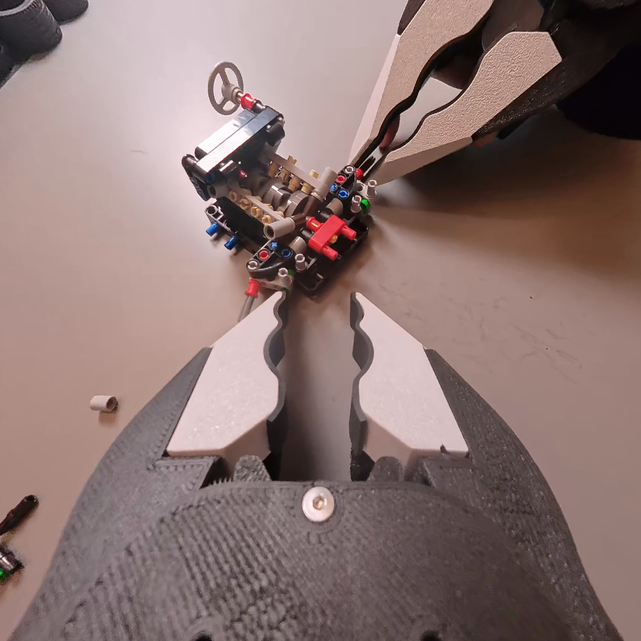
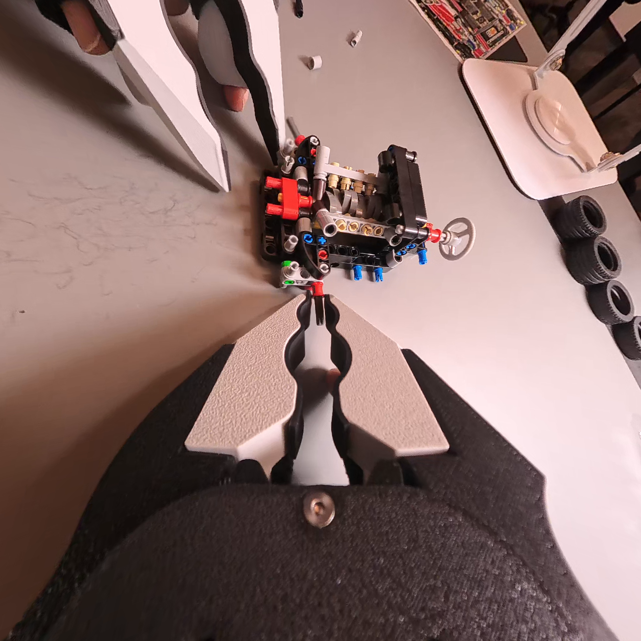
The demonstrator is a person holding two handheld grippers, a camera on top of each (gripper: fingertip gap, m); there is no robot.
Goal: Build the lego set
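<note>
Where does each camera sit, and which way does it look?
Left wrist view: sits on the left gripper, looks forward along its open fingers at the lego model on the table; the right gripper comes in from the upper right.
Right wrist view: sits on the right gripper, looks from the opposite side at the model; its fingers are shut on a black axle; the left gripper is at upper left, tires at the right.
Shared: the model, the steering wheel, both grippers.
</note>
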